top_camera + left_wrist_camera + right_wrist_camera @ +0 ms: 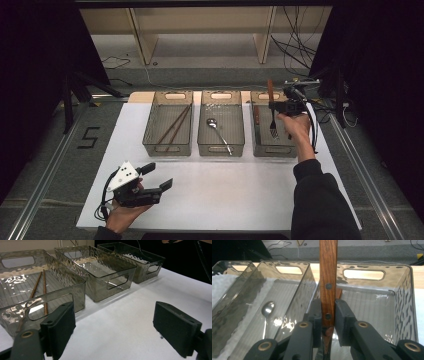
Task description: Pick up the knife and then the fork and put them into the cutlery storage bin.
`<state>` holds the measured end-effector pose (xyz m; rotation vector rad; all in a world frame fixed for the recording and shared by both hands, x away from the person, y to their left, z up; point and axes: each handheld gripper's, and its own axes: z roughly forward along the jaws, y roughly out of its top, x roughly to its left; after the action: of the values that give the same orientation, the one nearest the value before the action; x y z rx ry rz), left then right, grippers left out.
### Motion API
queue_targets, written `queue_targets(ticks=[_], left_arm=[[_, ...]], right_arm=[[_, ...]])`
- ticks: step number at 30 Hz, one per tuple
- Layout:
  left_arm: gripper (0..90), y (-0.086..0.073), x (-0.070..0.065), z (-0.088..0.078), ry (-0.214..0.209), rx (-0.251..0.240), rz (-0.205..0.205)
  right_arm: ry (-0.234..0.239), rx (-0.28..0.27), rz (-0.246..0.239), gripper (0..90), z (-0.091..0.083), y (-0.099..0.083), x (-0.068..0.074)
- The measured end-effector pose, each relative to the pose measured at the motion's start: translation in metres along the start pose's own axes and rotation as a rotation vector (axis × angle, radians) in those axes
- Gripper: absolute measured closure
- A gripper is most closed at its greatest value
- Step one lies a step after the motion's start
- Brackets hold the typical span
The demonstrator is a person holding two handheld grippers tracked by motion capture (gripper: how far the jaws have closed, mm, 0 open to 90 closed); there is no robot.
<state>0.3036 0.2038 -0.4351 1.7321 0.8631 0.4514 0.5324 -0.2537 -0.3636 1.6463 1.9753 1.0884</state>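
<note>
My right gripper (278,106) is shut on the wooden handle of a fork (270,90), held upright with its metal tines (273,131) hanging down over the right bin (272,151). In the right gripper view the two jaws clamp the riveted handle (328,277) just above that bin (374,265). My left gripper (159,175) rests low over the table's front left, jaws wide apart with nothing between them. The left gripper view shows bare white table between its pads (177,327).
Three clear bins stand in a row on the white table (225,195). The left bin (166,149) holds chopsticks (175,126), the middle bin (221,148) a spoon (216,128). Another wooden-handled piece (256,115) lies in the right bin. Cables trail behind at the right.
</note>
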Motion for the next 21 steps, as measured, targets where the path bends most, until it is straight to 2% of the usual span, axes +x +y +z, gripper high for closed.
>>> queue_targets(ticks=[21], left_arm=[[17.7, 0.000, 0.000, 0.001, -0.003, 0.004, 0.003]], right_arm=[[-0.048, 0.026, 0.044, 77.2, 0.016, -0.020, -0.009]])
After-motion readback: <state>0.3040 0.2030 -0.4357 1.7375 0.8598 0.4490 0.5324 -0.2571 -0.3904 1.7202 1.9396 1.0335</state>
